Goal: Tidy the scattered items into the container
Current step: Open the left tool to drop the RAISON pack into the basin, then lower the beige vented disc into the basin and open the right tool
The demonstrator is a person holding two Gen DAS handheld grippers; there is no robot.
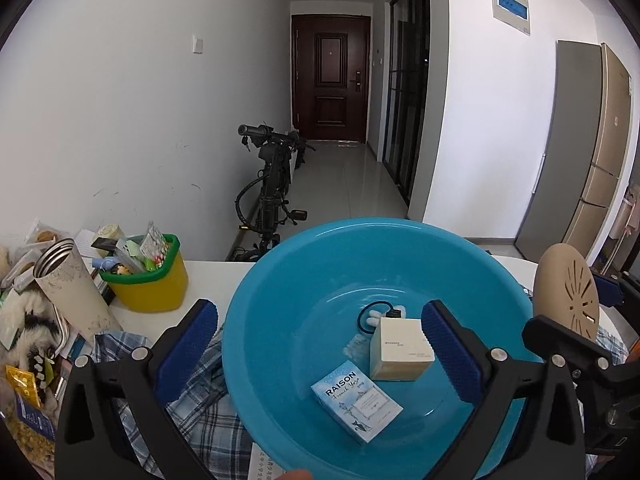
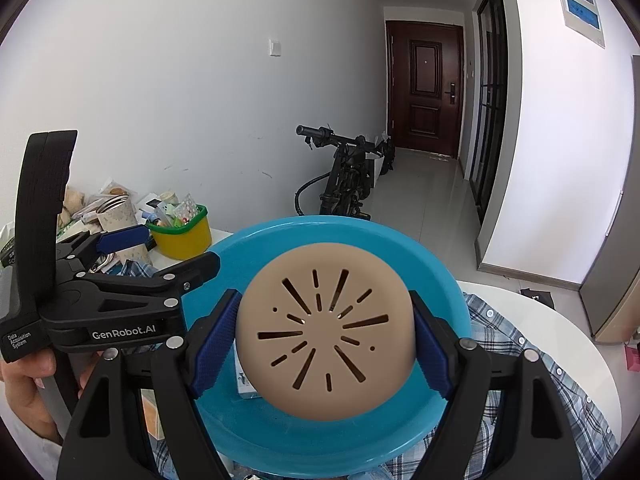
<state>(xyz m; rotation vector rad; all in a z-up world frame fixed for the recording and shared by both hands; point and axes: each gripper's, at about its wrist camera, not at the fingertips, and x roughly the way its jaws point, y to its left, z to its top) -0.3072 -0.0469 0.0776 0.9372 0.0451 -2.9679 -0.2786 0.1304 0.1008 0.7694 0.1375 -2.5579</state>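
Over the blue basin, the left gripper hung with its jaws spread wide and empty, the cream box and the RAISON packet lying apart from it on the basin floor. Beside it, the right gripper clamped the tan slotted disc by its edges above the same basin. Let go from there, I judged, the disc could land on edge and roll over the rim onto the plaid cloth.

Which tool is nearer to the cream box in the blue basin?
Left. The left tool hangs open over the blue basin, one pad right beside the cream box. The right tool grips the tan slotted disc above the basin, apart from the box.
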